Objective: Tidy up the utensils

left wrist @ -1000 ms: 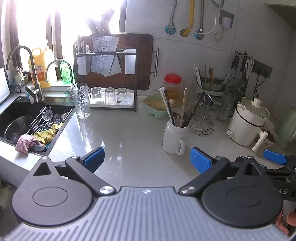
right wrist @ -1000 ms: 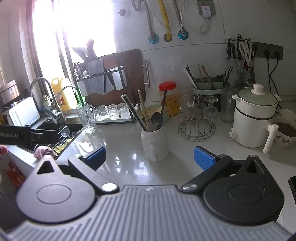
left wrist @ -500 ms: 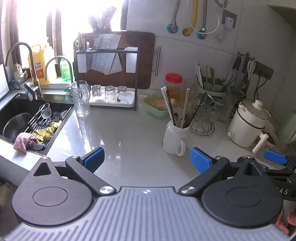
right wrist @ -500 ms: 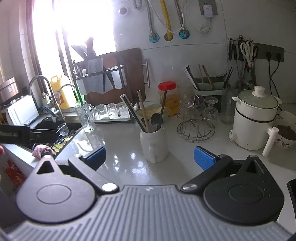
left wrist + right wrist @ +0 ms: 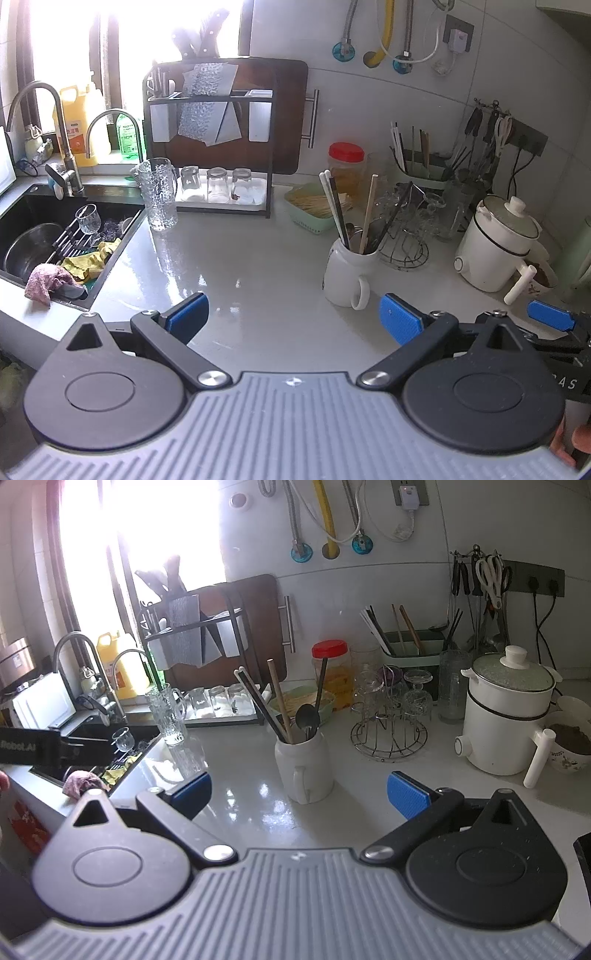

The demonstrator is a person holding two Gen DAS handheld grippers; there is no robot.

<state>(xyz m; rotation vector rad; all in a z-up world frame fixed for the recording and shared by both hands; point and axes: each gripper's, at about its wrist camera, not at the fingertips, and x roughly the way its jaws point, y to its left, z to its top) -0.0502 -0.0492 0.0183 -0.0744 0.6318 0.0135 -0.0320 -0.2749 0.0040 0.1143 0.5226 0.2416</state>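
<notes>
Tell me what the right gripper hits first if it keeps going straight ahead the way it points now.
Most likely the white mug holding chopsticks and a spoon: it stands on the counter nearly centred between the open fingers of the right gripper, with only bare counter before it. Depth is hard to judge through the fisheye.

Ahead of the jaws, a mug [image 5: 304, 768] holding utensils [image 5: 291, 710] stands on the surface [image 5: 251, 805], with a sink [image 5: 55, 236] far left, a glass rack [image 5: 389, 734] behind-right, and a pot [image 5: 506, 720] right.
</notes>
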